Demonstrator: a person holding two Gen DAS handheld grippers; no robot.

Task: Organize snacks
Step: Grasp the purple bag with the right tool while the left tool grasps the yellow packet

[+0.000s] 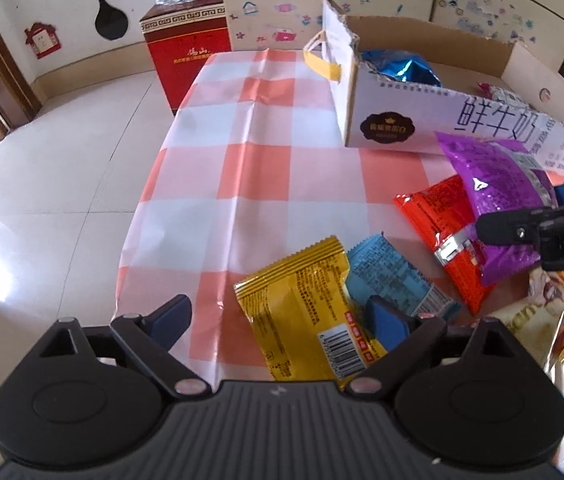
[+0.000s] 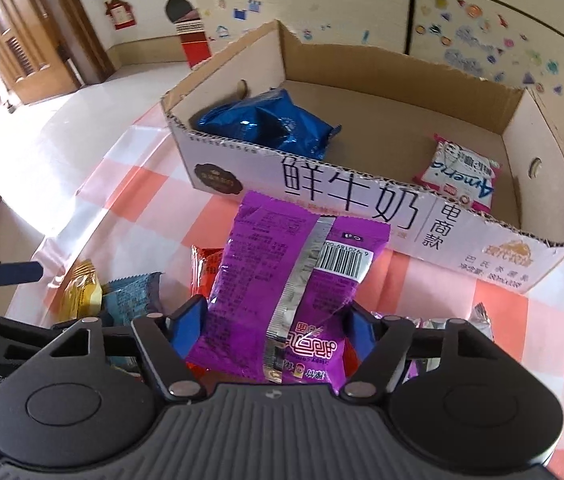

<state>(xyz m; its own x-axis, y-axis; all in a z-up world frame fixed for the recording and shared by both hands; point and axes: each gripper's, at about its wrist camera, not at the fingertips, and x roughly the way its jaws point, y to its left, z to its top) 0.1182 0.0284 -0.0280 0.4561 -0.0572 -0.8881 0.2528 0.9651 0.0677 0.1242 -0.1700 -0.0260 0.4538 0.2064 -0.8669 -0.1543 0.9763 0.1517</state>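
right gripper (image 2: 278,330) clamps the purple snack bag (image 2: 293,280) just before the cardboard box (image 2: 421,220) | left gripper (image 1: 278,316) spread wide over the yellow packet (image 1: 301,312), gripping nothing | risk: slick puffy foil may slip out during lift

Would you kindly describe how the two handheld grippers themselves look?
The left gripper and right gripper match: ribbed dark-grey body, two round black discs, black linkage arms with silver pivot pins, blue finger pads. White lettering marks the right gripper's side. No hands, sleeves or cables show.
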